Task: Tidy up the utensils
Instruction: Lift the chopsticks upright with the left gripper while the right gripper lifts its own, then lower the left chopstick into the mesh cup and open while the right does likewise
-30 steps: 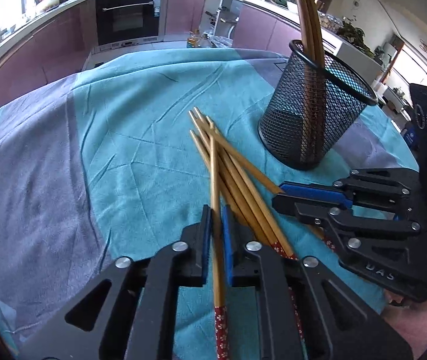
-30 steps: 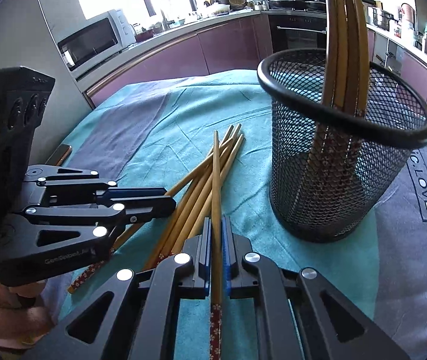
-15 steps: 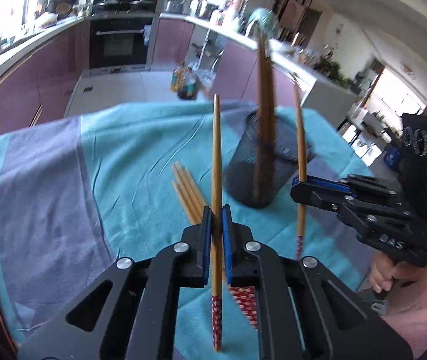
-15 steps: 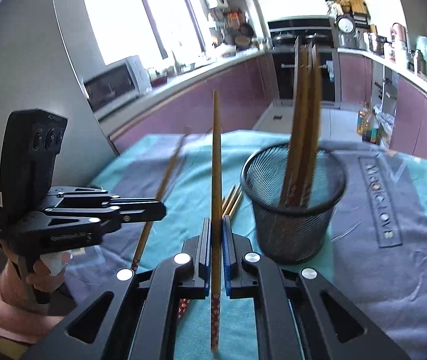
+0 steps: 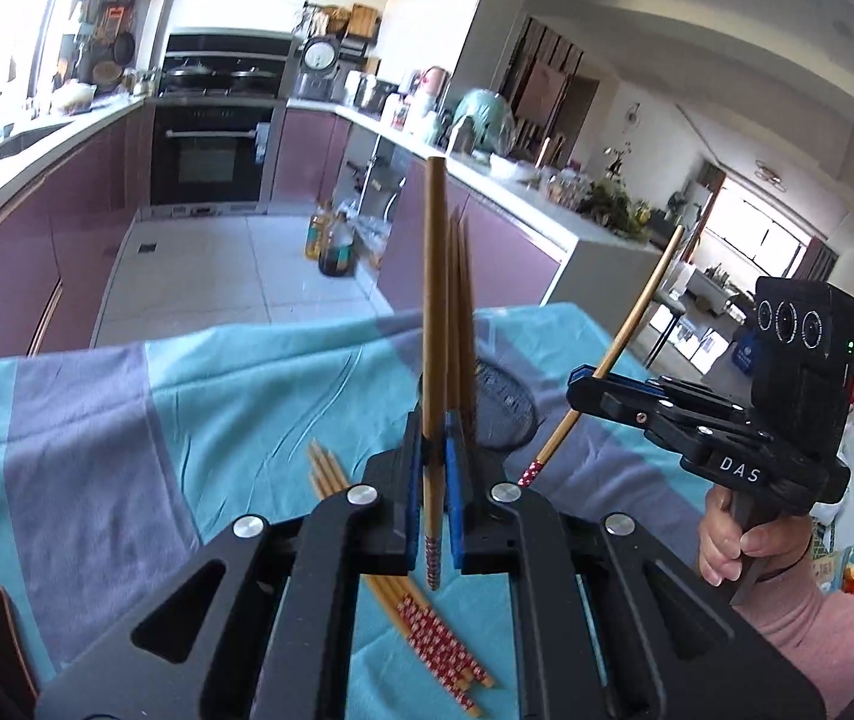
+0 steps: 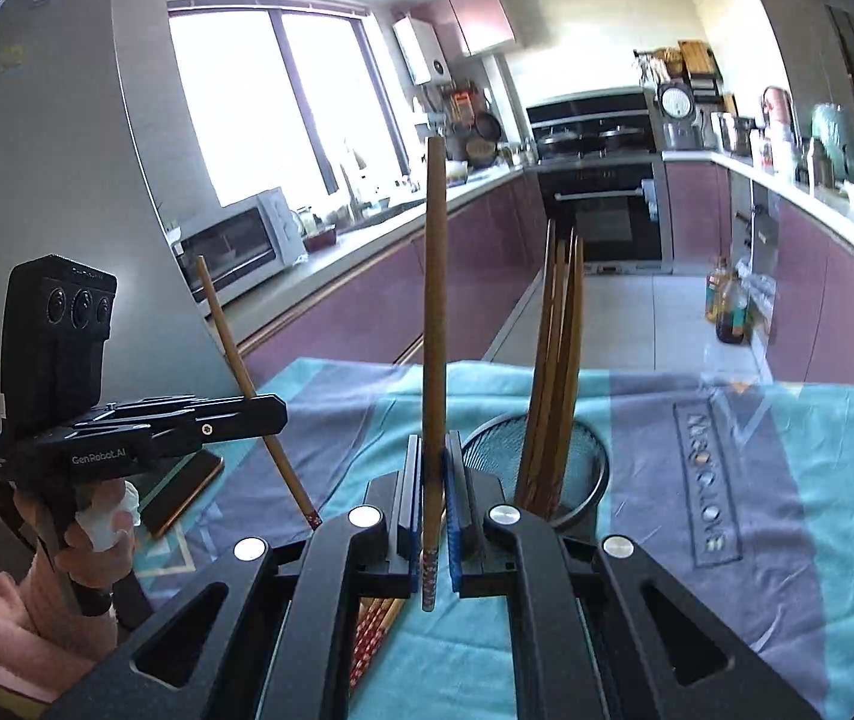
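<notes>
Here the left gripper [image 5: 434, 480], at lower centre of its own view, is clamped on one wooden chopstick [image 5: 434, 312] that stands upright, its red patterned end hanging below the blue pads [image 5: 455, 504]. The right gripper [image 6: 434, 504] likewise pinches a second chopstick [image 6: 434, 312], held vertical at centre frame. Each gripper also appears in the other's view, at the frame edge, with its stick tilted. The black mesh holder [image 6: 589, 456] sits just right of centre in the right view, several chopsticks standing in it. More loose chopsticks [image 5: 427, 630] lie bundled on the cloth at lower centre of the left view. The table is covered by a teal and grey-purple cloth [image 5: 234, 396], creased in places. Behind, a kitchen fills the upper frame: mauve cabinets [image 6: 487, 276], a built-in oven [image 5: 204, 159], a pale tiled floor, a microwave [image 6: 246, 246] on the counter at left, and a bright window [image 6: 282, 96].
</notes>
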Action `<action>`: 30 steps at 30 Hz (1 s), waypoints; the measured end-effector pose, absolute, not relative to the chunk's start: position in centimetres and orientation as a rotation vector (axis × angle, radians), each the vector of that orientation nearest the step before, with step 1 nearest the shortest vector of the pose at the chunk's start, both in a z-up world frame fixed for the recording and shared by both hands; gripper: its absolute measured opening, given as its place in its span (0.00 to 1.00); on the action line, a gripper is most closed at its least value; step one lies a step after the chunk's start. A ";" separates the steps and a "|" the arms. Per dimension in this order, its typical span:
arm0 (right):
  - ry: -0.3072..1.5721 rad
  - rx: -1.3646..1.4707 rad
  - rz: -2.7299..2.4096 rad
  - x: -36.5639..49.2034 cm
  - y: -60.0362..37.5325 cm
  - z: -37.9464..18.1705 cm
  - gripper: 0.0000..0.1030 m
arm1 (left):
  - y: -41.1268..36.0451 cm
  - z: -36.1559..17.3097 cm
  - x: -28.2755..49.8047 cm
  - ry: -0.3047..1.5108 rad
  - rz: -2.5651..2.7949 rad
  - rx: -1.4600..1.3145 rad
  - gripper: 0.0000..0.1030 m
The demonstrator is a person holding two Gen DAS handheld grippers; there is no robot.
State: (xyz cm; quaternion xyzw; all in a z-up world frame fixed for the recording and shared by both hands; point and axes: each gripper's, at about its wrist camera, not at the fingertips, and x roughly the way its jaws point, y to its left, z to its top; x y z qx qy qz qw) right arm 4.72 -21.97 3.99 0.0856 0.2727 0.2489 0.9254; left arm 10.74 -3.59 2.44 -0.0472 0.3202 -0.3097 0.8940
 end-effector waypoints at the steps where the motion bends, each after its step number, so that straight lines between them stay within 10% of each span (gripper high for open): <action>1: 0.550 0.171 0.509 4.8 -22.2 4.4 0.06 | -3.9 2.8 10.5 0.653 -0.646 -0.098 0.07; 30: 0.551 0.102 0.428 8.5 -22.6 5.7 0.06 | -11.3 5.7 14.2 0.604 -0.648 0.027 0.07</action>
